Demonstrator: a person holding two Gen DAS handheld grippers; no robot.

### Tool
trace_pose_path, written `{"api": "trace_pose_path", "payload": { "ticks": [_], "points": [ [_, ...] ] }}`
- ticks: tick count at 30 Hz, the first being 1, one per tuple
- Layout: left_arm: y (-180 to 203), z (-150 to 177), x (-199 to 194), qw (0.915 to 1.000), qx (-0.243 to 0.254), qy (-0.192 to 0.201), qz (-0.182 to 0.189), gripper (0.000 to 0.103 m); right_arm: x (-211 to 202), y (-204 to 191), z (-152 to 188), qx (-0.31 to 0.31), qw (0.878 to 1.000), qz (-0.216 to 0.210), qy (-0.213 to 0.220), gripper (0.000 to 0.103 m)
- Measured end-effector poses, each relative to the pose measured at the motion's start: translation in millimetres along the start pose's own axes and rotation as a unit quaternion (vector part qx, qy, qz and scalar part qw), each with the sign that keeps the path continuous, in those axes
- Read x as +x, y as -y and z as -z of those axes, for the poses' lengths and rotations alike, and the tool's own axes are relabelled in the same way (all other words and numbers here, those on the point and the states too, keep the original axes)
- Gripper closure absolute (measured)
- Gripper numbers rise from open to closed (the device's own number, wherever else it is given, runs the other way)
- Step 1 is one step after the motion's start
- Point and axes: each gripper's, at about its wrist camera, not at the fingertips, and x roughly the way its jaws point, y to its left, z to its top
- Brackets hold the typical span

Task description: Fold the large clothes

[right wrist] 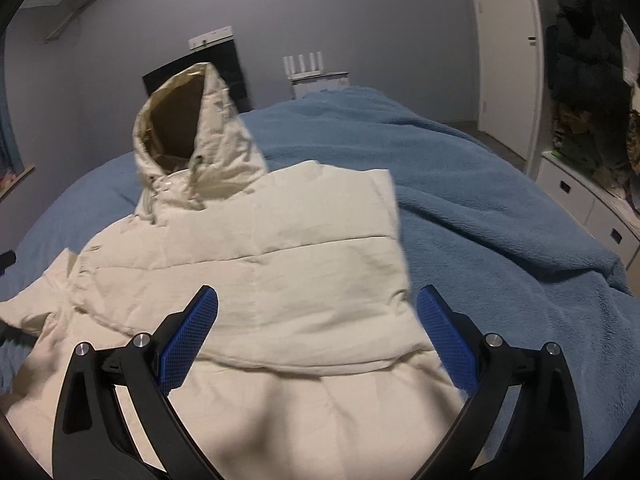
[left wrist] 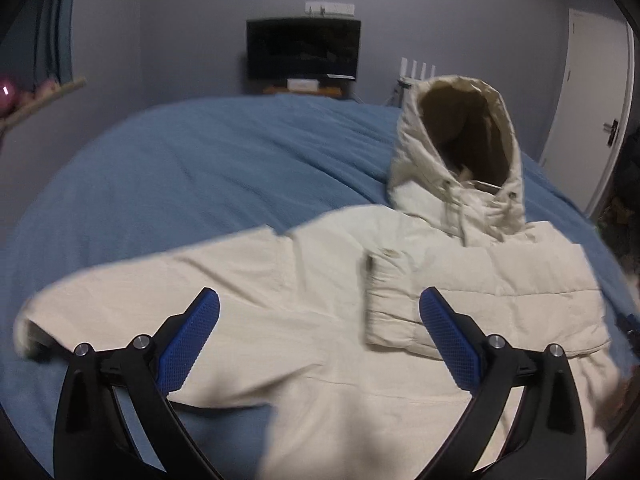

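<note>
A cream hooded puffer jacket (left wrist: 320,320) lies on a bed with a blue blanket (left wrist: 180,168). Its hood (left wrist: 460,140) stands upright at the far end. One sleeve (left wrist: 460,300) is folded across the body; the other sleeve (left wrist: 140,292) stretches out to the left. My left gripper (left wrist: 319,304) is open and empty, hovering above the jacket's body. In the right wrist view the jacket (right wrist: 260,272) fills the middle with the hood (right wrist: 188,140) at the upper left. My right gripper (right wrist: 318,300) is open and empty above the folded sleeve (right wrist: 320,288).
A dark monitor (left wrist: 304,48) stands beyond the bed against the grey wall. A white door (left wrist: 592,100) is at the right. White drawers and piled shelves (right wrist: 592,184) stand right of the bed. The blue blanket (right wrist: 500,220) spreads right of the jacket.
</note>
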Motion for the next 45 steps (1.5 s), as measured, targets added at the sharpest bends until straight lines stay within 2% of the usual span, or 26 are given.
{"api": "trace_pose_path", "payload": {
  "ticks": [2, 6, 9, 11, 12, 16, 23, 28, 30, 31, 32, 34, 35, 36, 39, 40, 42, 45],
  "points": [
    [-13.1, -3.0, -9.7, 0.9994, 0.015, 0.007, -0.03, 0.007, -0.5, -13.0, -4.1, -0.016, 1.0, -0.005, -0.014, 0.007],
    [-48.9, -0.7, -20.4, 0.9968, 0.024, 0.003, -0.076, 0.007, -7.8, -42.6, -11.8, -0.026, 0.999, -0.019, -0.006, 0.007],
    [-88.4, 7.5, -18.5, 0.9953, -0.021, -0.028, -0.09, 0.007, -8.1, -69.6, -19.4, -0.044, 0.998, -0.035, -0.008, 0.007],
    [-119.0, 15.6, -11.6, 0.9915, -0.072, -0.054, -0.095, 0.007, -6.1, -91.8, -23.6, -0.058, 0.997, -0.042, -0.004, 0.007],
    [-131.7, 19.6, -7.4, 0.9883, -0.094, -0.064, -0.101, 0.007, -5.2, -101.2, -24.2, -0.063, 0.997, -0.045, 0.0, 0.007],
    [-183.7, 36.0, 9.1, 0.9665, -0.195, -0.1, -0.135, 0.007, 2.1, -135.9, -17.0, -0.09, 0.995, -0.036, 0.0, 0.007],
    [-228.9, 48.4, 25.0, 0.9434, -0.271, -0.098, -0.164, 0.007, 21.4, -172.3, 17.8, -0.177, 0.983, -0.037, -0.026, 0.007],
    [-251.5, 56.8, 40.1, 0.93, -0.304, -0.098, -0.182, 0.008, 25.7, -167.0, 23.8, -0.165, 0.981, -0.089, -0.041, 0.007],
    [-260.7, 61.1, 42.0, 0.9239, -0.325, -0.096, -0.178, 0.017, 25.8, -163.5, 25.0, -0.158, 0.981, -0.106, -0.042, 0.007],
    [-269.5, 66.8, 40.8, 0.9162, -0.351, -0.089, -0.172, 0.019, 26.2, -162.2, 25.5, -0.157, 0.981, -0.108, -0.045, 0.007],
    [-276.2, 70.8, 39.1, 0.9107, -0.371, -0.08, -0.163, 0.026, 26.2, -160.3, 26.0, -0.155, 0.981, -0.11, -0.045, 0.007],
    [-286.5, 79.1, 34.8, 0.8986, -0.413, -0.06, -0.135, 0.05, 27.0, -157.9, 26.4, -0.15, 0.982, -0.102, -0.049, 0.007],
    [-289.4, 80.9, 34.0, 0.8957, -0.424, -0.055, -0.12, 0.073, 27.7, -156.3, 26.0, -0.147, 0.983, -0.1, -0.05, 0.007],
    [-288.7, 80.5, 31.8, 0.8949, -0.427, -0.052, -0.119, 0.081, 28.7, -153.8, 26.3, -0.142, 0.983, -0.102, -0.052, 0.007],
    [-265.1, 61.1, 11.3, 0.9197, -0.352, -0.023, -0.172, 0.089, 32.8, -147.2, 27.8, -0.132, 0.983, -0.108, -0.062, 0.007],
    [-259.3, 55.0, 5.1, 0.9252, -0.334, -0.012, -0.179, 0.091, 34.0, -145.6, 28.2, -0.13, 0.984, -0.108, -0.064, 0.007],
    [-244.7, 40.3, -10.7, 0.9374, -0.297, 0.02, -0.18, 0.093, 35.5, -142.8, 28.7, -0.126, 0.984, -0.103, -0.07, 0.007],
    [-210.0, 20.4, -40.3, 0.9563, -0.234, 0.068, -0.162, 0.094, 33.7, -139.6, 28.3, -0.123, 0.985, -0.103, -0.069, 0.007]
  ]
}}
